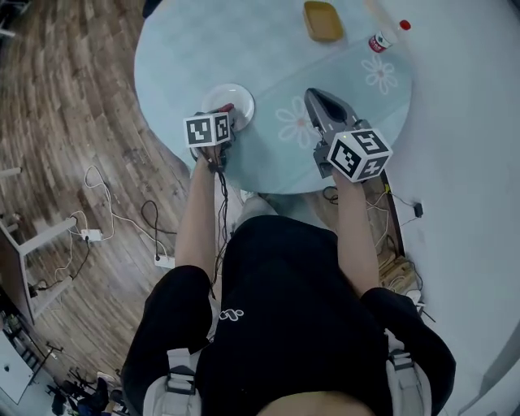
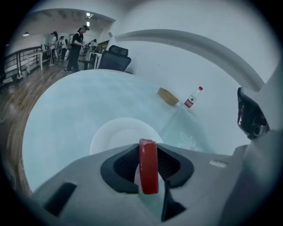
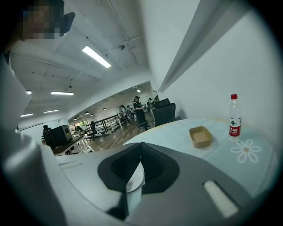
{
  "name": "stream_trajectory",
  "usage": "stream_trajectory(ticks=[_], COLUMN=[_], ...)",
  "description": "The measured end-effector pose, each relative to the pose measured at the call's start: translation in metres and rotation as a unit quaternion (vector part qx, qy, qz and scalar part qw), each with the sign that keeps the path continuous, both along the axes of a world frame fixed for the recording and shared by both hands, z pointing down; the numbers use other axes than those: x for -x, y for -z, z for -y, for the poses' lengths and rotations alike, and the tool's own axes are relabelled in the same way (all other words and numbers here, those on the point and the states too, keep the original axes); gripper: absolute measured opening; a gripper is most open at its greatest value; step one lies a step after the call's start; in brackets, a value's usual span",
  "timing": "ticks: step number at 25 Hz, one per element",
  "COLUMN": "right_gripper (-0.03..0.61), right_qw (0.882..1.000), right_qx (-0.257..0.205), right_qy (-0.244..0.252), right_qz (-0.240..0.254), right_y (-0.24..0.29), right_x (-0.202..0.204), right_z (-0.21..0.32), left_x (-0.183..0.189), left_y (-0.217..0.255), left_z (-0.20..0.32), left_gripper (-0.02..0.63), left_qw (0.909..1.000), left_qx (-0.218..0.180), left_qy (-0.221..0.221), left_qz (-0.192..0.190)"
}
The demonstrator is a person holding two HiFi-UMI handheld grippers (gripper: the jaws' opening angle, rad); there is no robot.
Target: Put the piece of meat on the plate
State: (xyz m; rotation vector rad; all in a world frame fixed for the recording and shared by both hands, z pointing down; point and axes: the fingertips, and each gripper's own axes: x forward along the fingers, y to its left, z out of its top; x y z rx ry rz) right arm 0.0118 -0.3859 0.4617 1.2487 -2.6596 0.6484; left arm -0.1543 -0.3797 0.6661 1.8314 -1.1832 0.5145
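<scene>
Left gripper (image 1: 223, 114) is clamped on the piece of meat (image 2: 148, 167), and the left gripper view shows it plainly: a red slab stands on edge between the two dark pads, pinched on both flat sides, its top edge poking past the jaw tips. The gripper tilts down over the near rim of the white plate (image 1: 239, 97). From the head view the red tip sits above the plate's near side, and whether it touches the plate can't be told. In the left gripper view the plate lies just beyond the jaws, bare and white.

All this is at the near-left part of the round table (image 1: 244, 41), under a pale blue cloth with flower prints (image 1: 296, 122). Off the table's left edge there's wooden floor (image 1: 73, 122) with white cables (image 1: 97, 219) trailing across it.

Moving right, the right gripper (image 1: 314, 97) hovers over the cloth, well apart from the plate, pointing towards the far side of the table. Its own view shows the jaws brought together at the tips with nothing between them, only pale table through the narrow slit lower down.

Further right and far across the table lies a tan tray (image 1: 322, 20). Just beside it, to the right, is a bottle (image 1: 379, 41) with a red cap and red label, upright in the right gripper view.
</scene>
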Motion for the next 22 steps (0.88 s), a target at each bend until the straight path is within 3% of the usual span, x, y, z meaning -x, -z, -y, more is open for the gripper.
stream_trajectory(ticks=[4, 9, 13, 18, 22], right_gripper=[0.009, 0.009, 0.009, 0.009, 0.009], right_qw=[1.000, 1.000, 0.999, 0.998, 0.996], right_qx=[0.003, -0.006, -0.023, -0.051, -0.089], right_qy=[-0.002, 0.007, 0.025, 0.036, 0.023], right_qz=[-0.004, -0.002, 0.000, -0.003, 0.000], right_y=[-0.004, 0.005, 0.016, 0.026, 0.052], right_x=[-0.009, -0.015, -0.009, 0.010, 0.015], right_z=[0.008, 0.017, 0.018, 0.028, 0.043], left_x=[-0.008, -0.009, 0.008, 0.036, 0.049], left_y=[-0.011, -0.011, 0.010, 0.065, 0.155], left_z=[0.013, 0.023, 0.032, 0.043, 0.045], left_gripper=[0.096, 0.134, 0.167, 0.169, 0.118], left_qw=[0.9999, 0.9930, 0.9857, 0.9798, 0.9610], left_qx=[0.002, -0.026, -0.078, -0.139, -0.234], left_qy=[-0.010, -0.046, -0.032, 0.031, 0.106], left_qz=[0.010, 0.105, 0.146, 0.141, 0.103])
